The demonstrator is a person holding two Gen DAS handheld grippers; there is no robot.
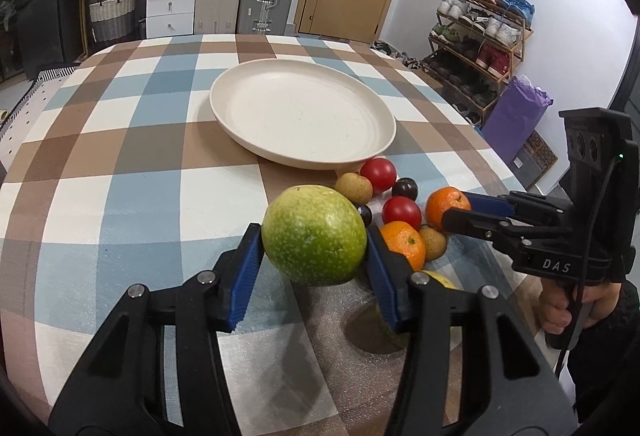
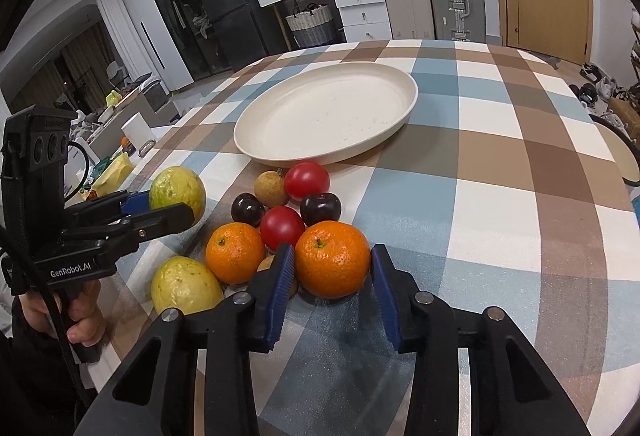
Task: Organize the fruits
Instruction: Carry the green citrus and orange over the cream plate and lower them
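Through the left wrist camera, my left tool (image 1: pixel 314 248) sits low in the centre of the frame, its blue ribbed pads closed against both sides of a large round green speckled fruit (image 1: pixel 314 238). It appears raised off the checked blue, brown and white cloth of the counter (image 1: pixel 120 172), so I judge I am carrying it. I grip it at its widest part so it cannot roll out. Above it, mid-frame, the wide cream round plate (image 1: pixel 303 114) lies empty; that is surely where the fruit belongs. The rest of the pile clusters just below the plate's near rim, right of centre: two shiny red round fruits, dark plums, tan round ones and oranges. My right tool (image 1: pixel 450 214) enters from the right edge, its tips at one orange.

Through the right wrist camera, the right tool (image 2: pixel 332 268) is low centre, jaws partly open around a bright orange mandarin (image 2: pixel 332 259) that rests on the counter. The left pad looks to be touching its skin; the right pad stands just clear. So the grasp is not yet made. A second yellow-green fruit (image 2: pixel 186 286) lies at lower left beside another orange, and the left tool holds its green fruit at the left edge.
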